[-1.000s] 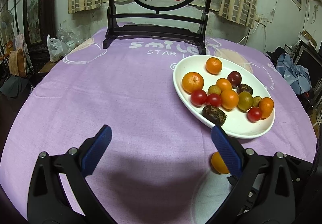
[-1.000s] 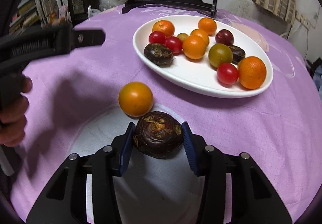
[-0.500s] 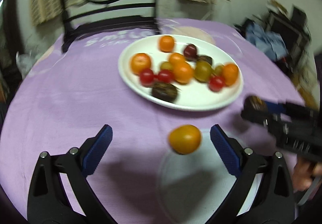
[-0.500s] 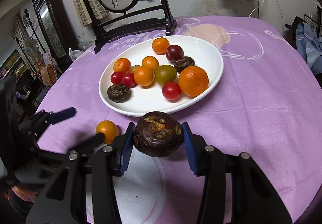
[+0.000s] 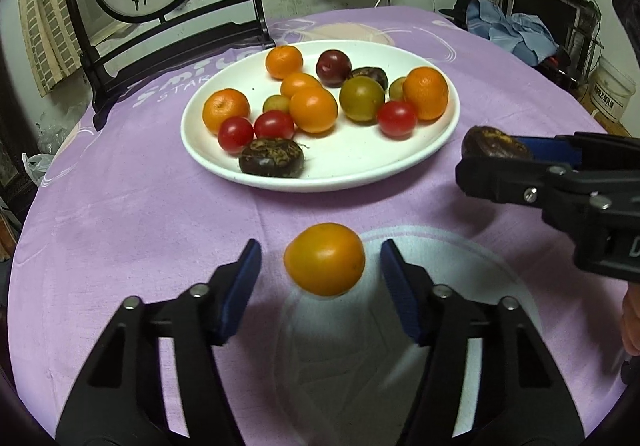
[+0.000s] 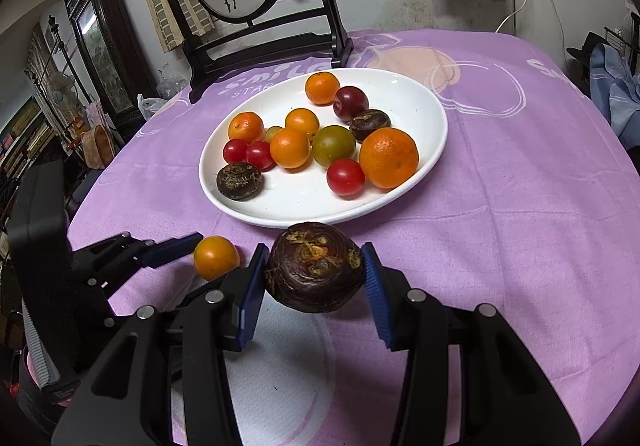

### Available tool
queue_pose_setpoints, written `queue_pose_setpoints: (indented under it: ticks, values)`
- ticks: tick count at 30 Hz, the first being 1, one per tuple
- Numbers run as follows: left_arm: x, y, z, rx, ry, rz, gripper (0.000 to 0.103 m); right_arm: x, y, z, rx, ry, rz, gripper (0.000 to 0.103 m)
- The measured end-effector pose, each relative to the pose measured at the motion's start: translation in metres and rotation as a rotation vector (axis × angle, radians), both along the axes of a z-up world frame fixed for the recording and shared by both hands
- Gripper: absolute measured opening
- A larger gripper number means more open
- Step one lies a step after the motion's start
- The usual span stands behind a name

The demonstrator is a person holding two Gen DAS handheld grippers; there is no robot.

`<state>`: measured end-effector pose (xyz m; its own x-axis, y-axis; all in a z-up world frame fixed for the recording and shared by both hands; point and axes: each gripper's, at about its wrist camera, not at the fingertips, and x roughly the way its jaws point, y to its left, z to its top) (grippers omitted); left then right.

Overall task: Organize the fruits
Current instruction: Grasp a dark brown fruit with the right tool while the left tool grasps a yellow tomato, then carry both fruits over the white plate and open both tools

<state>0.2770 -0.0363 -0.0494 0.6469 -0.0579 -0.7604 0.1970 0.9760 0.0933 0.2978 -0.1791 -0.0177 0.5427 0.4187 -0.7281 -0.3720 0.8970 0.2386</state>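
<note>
Since a second ago, the left gripper (image 5: 322, 278) has swung from bare cloth over to the loose orange fruit (image 5: 324, 259), which now sits between its blue pads (image 5: 240, 282); its jaws are closing, with a gap on either side, so nothing is pinched yet. From the left wrist view, that fruit lies on the purple tablecloth (image 5: 140, 226) at the 6 o'clock side of the white plate (image 5: 400, 165), just clear of its rim. To do this step well, I judge the pads should meet the fruit at its widest girth, squeezing only until it stops rolling, because smooth round skin can squirt forward. It is almost a ball, slightly wider than tall, so its long axis runs roughly 9 to 3 o'clock; I cannot make out a stem end. At 3 o'clock the right gripper (image 5: 496, 149) carries a dark brown corm (image 5: 494, 142) above the cloth. In the right wrist view, the right gripper (image 6: 314, 278) is clamped on that corm (image 6: 315, 266), pads on its left and right flanks, and it has not shifted in the last half second. The corm is flattened, its broad face and dried crown turned up toward the camera, long axis lying 9 to 3 across the jaws. The plate (image 6: 424, 101) stands at 12 o'clock, the orange fruit (image 6: 216, 257) at 9 o'clock beside the left gripper (image 6: 188, 246).
</note>
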Motion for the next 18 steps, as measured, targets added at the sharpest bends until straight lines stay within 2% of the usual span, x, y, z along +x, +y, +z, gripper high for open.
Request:
queue_pose_setpoints:
  ticks: [3, 4, 13, 18]
  values:
    - [0.002, -0.002, -0.005, 0.007, 0.018, -0.008, 0.044, 0.000, 0.000, 0.000, 0.001, -0.004, -0.001, 0.047]
    - [0.002, -0.003, -0.006, 0.021, 0.016, -0.004, 0.043, 0.000, -0.001, 0.000, 0.002, -0.004, -0.001, 0.047]
    - [0.001, -0.002, -0.006, 0.018, 0.013, -0.005, 0.042, -0.005, -0.001, 0.003, 0.013, -0.016, 0.015, 0.047]
    - [-0.007, 0.002, 0.009, -0.036, -0.015, -0.005, 0.043, -0.015, 0.002, 0.013, 0.043, -0.078, 0.056, 0.047]
